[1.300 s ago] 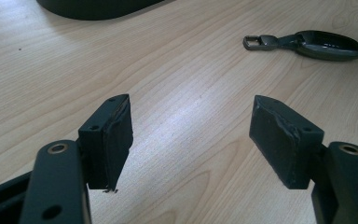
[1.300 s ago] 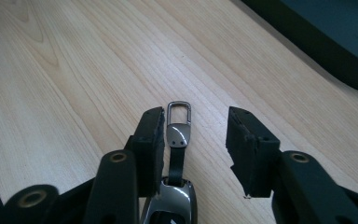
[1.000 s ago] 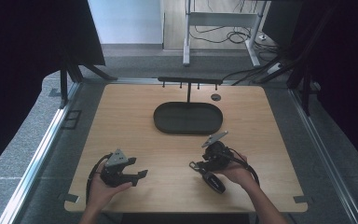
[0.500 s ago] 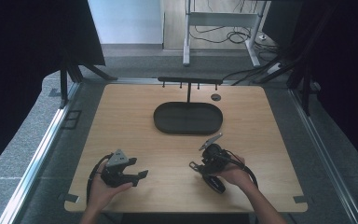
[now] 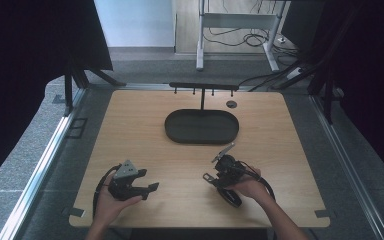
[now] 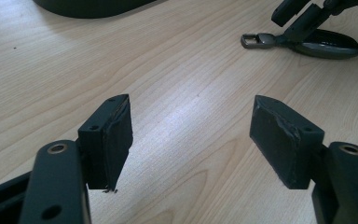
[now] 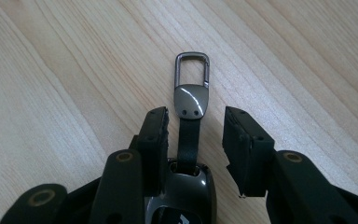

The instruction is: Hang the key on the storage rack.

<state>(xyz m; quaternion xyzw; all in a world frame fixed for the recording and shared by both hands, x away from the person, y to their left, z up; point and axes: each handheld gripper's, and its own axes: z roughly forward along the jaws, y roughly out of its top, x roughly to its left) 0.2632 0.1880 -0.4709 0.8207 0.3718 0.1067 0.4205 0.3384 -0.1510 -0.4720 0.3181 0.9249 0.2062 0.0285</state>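
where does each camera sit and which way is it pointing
High view: above the person's side, looking forward and down on the light wooden table and black oval tray; both forearms and hands show.
Left gripper view: rides the left tongs, looking across the table between open jaws toward the right tongs.
Right gripper view: rides the right tongs, looking down on a dark key fob with metal clasp.
Shared: the fob lies in both gripper views.

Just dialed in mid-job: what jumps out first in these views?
A dark key fob with a strap and metal clasp lies on the wooden table, between the open jaws of the right gripper. Farther back sits a black oval tray under a small hook rack. The left gripper is open with nothing between its jaws.
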